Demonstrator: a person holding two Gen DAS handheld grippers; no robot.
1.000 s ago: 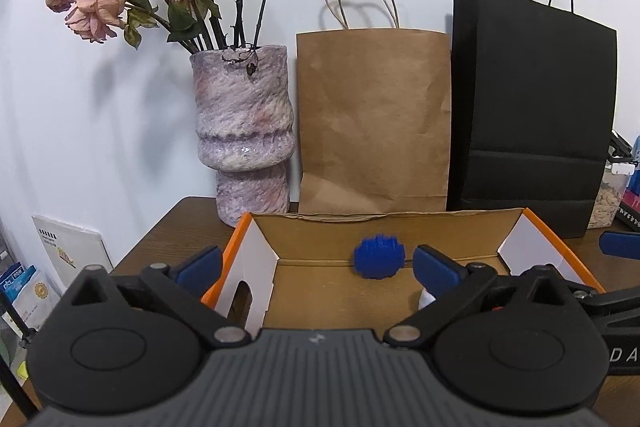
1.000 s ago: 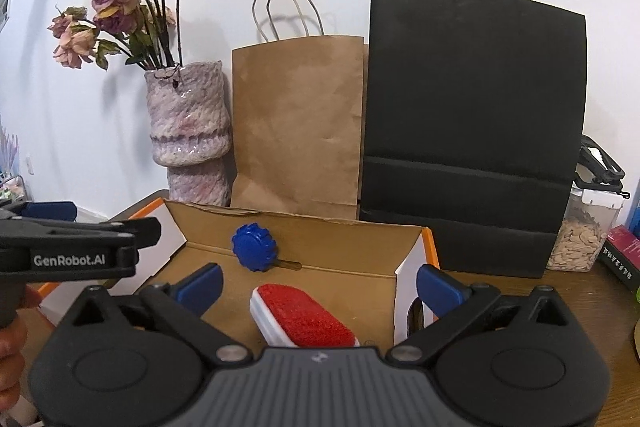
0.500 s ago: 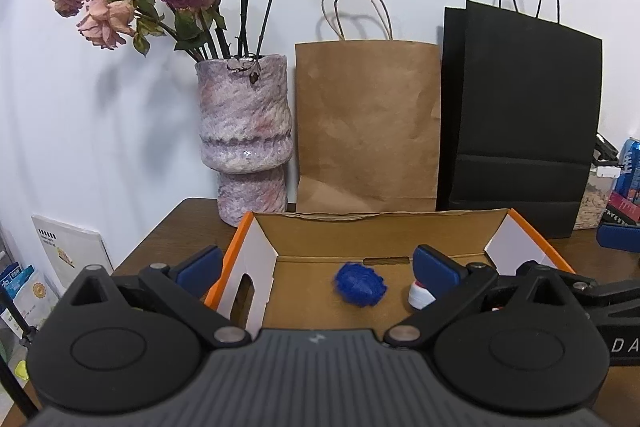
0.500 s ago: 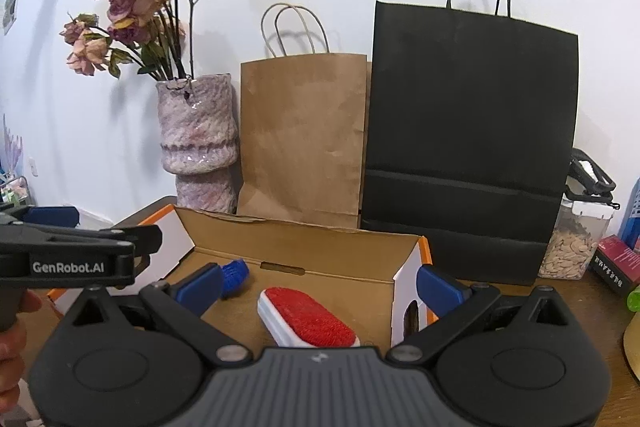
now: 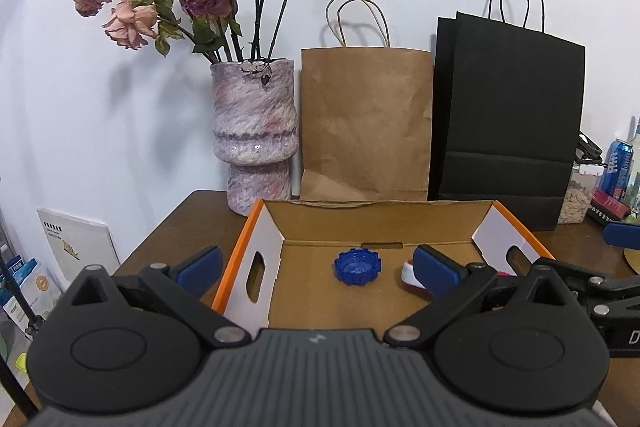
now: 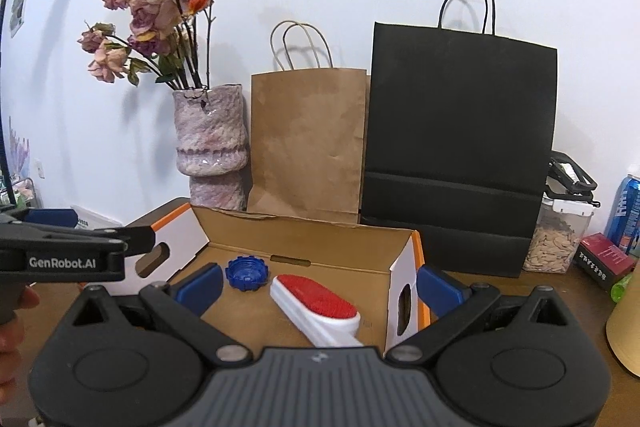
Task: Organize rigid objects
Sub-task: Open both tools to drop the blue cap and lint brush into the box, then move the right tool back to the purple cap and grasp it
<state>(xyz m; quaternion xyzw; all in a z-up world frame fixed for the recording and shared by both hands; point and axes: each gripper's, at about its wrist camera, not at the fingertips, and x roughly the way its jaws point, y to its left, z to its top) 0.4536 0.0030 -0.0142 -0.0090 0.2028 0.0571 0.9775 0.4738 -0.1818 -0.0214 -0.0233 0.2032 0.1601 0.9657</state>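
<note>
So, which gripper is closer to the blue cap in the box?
Left, though only slightly. The blue cap lies just ahead between the left gripper's open fingers; it lies beside the right gripper's left fingertip.

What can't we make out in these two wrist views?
- Lint brush: handle end hidden under the right gripper body in the right wrist view; in the left wrist view the left gripper finger covers most of it.
- Cardboard box: near wall hidden by the gripper bodies in both views.
- Blue cap: any marking too small to read.
- Blue can: cut by the right edge.
</note>
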